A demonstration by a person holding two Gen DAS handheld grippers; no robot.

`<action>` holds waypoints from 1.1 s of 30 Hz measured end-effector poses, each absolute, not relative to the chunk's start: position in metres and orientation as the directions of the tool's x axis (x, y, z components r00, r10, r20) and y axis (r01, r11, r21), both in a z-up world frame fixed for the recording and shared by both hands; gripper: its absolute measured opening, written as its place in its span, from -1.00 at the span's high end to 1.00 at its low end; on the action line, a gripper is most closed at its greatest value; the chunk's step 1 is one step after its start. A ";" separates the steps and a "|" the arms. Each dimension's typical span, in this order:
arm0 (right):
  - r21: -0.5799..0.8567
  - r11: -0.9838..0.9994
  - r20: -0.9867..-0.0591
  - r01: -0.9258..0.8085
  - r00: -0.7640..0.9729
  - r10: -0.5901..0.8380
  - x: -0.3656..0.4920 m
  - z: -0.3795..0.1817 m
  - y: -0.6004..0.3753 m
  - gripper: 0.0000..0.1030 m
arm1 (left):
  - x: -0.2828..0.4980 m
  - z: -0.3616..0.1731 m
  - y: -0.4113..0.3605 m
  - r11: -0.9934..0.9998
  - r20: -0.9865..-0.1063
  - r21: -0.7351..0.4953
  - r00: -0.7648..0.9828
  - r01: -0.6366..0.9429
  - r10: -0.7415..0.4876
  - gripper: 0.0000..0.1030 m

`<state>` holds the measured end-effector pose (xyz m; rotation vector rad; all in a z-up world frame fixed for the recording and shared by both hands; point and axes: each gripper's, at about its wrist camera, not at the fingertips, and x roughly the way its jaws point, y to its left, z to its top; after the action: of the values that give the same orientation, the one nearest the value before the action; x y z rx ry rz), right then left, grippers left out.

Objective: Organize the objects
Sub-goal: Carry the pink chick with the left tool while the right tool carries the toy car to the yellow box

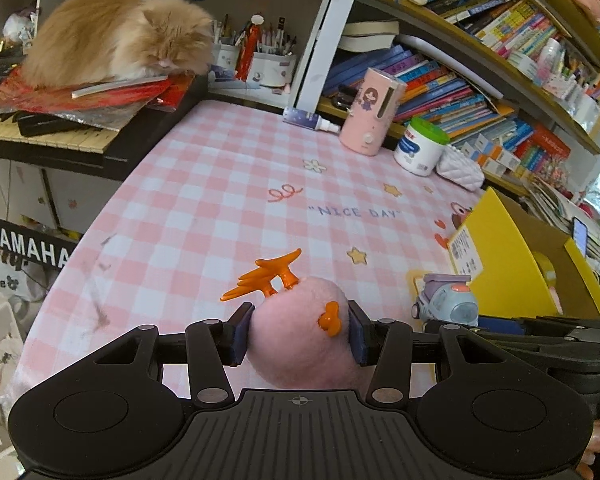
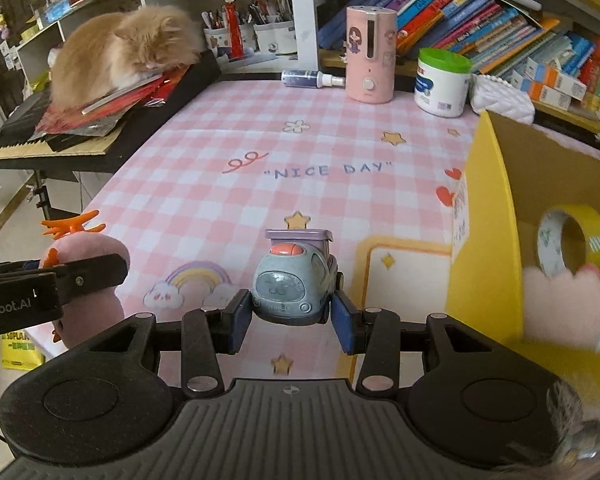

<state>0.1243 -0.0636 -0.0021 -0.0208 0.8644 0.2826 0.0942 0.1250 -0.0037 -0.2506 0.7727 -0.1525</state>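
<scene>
My left gripper (image 1: pixel 299 334) is shut on a pink plush toy (image 1: pixel 300 336) with orange antlers; it hangs above the pink checked tablecloth (image 1: pixel 220 184). In the right wrist view the same plush toy (image 2: pixel 88 256) and the left gripper show at the left edge. My right gripper (image 2: pixel 292 322) is shut on a small grey-blue toy car (image 2: pixel 294 284) with a purple roof, held over the cloth. The toy car (image 1: pixel 446 300) also shows at the right of the left wrist view. A yellow cardboard box (image 2: pixel 488 216) stands open just right of the car.
Inside the box lie a roll of yellow tape (image 2: pixel 576 240) and a pink fluffy thing (image 2: pixel 564 304). At the table's back stand a pink humidifier (image 2: pixel 370 54), a green-lidded jar (image 2: pixel 442 82) and a spray bottle (image 2: pixel 312 78). A cat (image 2: pixel 120 52) sleeps on a keyboard (image 2: pixel 40 144) at the left.
</scene>
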 end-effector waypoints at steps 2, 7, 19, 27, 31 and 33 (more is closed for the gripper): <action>0.096 0.965 -0.754 -0.243 0.615 0.230 0.115 -0.003 -0.064 0.21 | 0.084 -0.005 0.127 0.958 -0.671 -0.282 0.703 0.051 -0.235 0.11; 0.100 0.970 -0.759 -0.222 0.614 0.219 0.086 -0.004 -0.062 0.21 | 0.057 -0.004 0.130 0.957 -0.672 -0.282 0.698 0.069 -0.249 0.11; 0.119 0.975 -0.753 -0.186 0.623 0.211 0.022 -0.004 -0.061 0.21 | 0.002 -0.001 0.134 0.955 -0.669 -0.275 0.692 0.108 -0.271 0.11; 0.128 0.981 -0.746 -0.148 0.638 0.193 -0.016 -0.005 -0.067 0.21 | -0.023 -0.001 0.125 0.950 -0.669 -0.271 0.679 0.156 -0.303 0.11; 0.133 0.984 -0.748 -0.115 0.640 0.176 -0.032 -0.007 -0.075 0.21 | -0.031 -0.002 0.118 0.944 -0.672 -0.271 0.666 0.188 -0.325 0.11; 0.137 0.986 -0.749 -0.096 0.641 0.166 -0.039 -0.008 -0.079 0.21 | -0.032 -0.002 0.114 0.941 -0.674 -0.270 0.658 0.205 -0.336 0.11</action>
<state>-0.0389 -0.0793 -0.0078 0.0876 0.8624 0.1496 -0.0325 0.1137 -0.0015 -0.1761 0.7964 -0.3082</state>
